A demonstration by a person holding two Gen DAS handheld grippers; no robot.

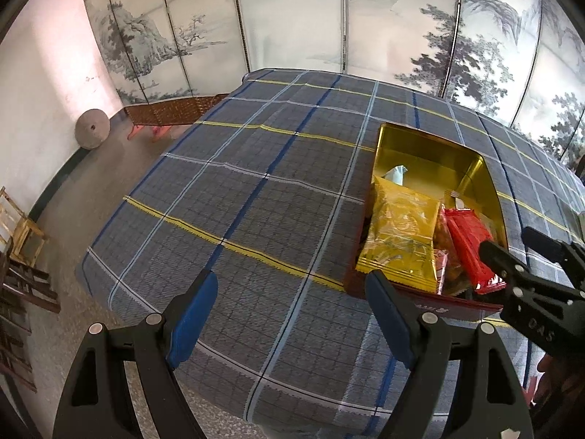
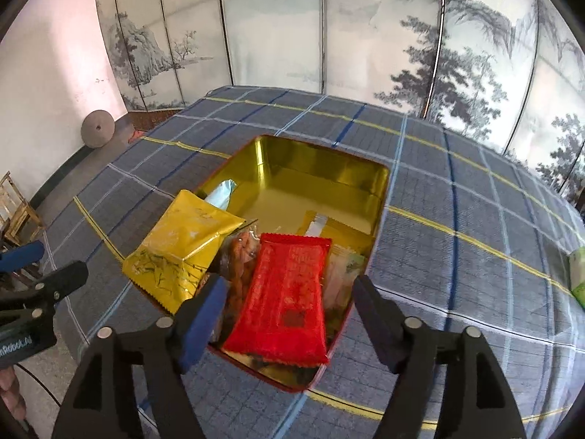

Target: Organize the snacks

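A gold-lined tin (image 2: 321, 153) with a red outside sits on the plaid tablecloth (image 2: 457, 219). Its near end holds a red packet (image 2: 289, 300), a yellow packet (image 2: 182, 252) leaning over the left rim, an orange snack bag (image 2: 241, 256) and a pale blue packet (image 2: 221, 194). My right gripper (image 2: 288, 281) hovers open above the red packet, its pads clear of it. My left gripper (image 1: 290, 274) stands open over bare cloth, left of the tin (image 1: 420, 139), with nothing between its fingers. In the left wrist view the yellow packet (image 1: 398, 234) and red packet (image 1: 471, 248) show.
A green packet (image 2: 577, 278) lies on the cloth at the far right. A painted folding screen (image 2: 329, 36) stands behind the table. On the left floor are a stone wheel (image 1: 91, 130) and wooden chairs (image 1: 22, 234). The table's near edge runs just under both grippers.
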